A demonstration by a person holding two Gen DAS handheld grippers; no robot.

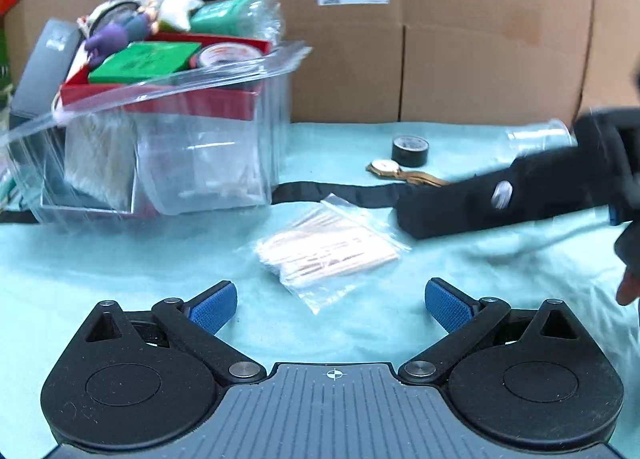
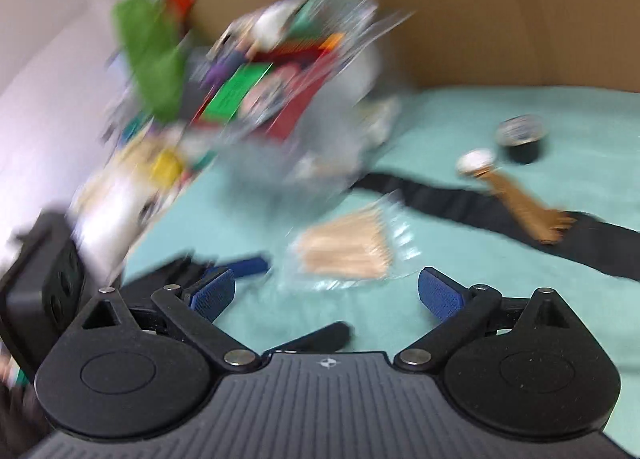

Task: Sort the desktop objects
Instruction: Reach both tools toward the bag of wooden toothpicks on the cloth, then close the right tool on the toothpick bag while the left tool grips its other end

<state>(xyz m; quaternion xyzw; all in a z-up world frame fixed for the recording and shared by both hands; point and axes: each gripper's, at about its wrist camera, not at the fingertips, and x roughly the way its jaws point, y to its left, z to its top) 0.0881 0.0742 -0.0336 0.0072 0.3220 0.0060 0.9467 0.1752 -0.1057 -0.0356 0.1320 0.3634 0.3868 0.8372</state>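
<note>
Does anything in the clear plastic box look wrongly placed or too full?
Yes. The clear plastic box is overfilled: a red tray sits tilted on its rim, with items heaped above it.

Clear bag of wooden sticks point(image 1: 326, 249) lies flat near full bin point(image 1: 168, 139).

Bright, even light with soft shadows; the left view is mostly sharp, the right view heavily motion-blurred, edges fisheye-bent.
</note>
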